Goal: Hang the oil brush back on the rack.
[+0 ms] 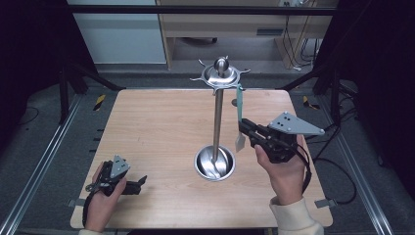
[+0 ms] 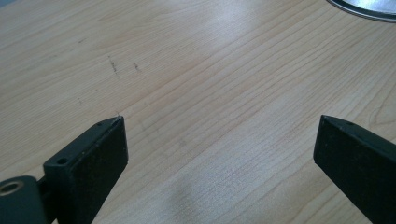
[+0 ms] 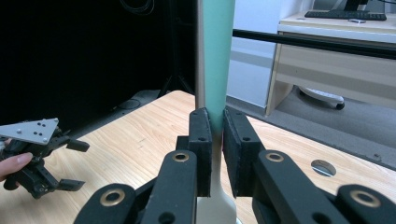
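Right gripper clamped tight on the spoon, handle straight up toward a hook on the rack just to its left, left gripper wide open, empty, low over the counter.
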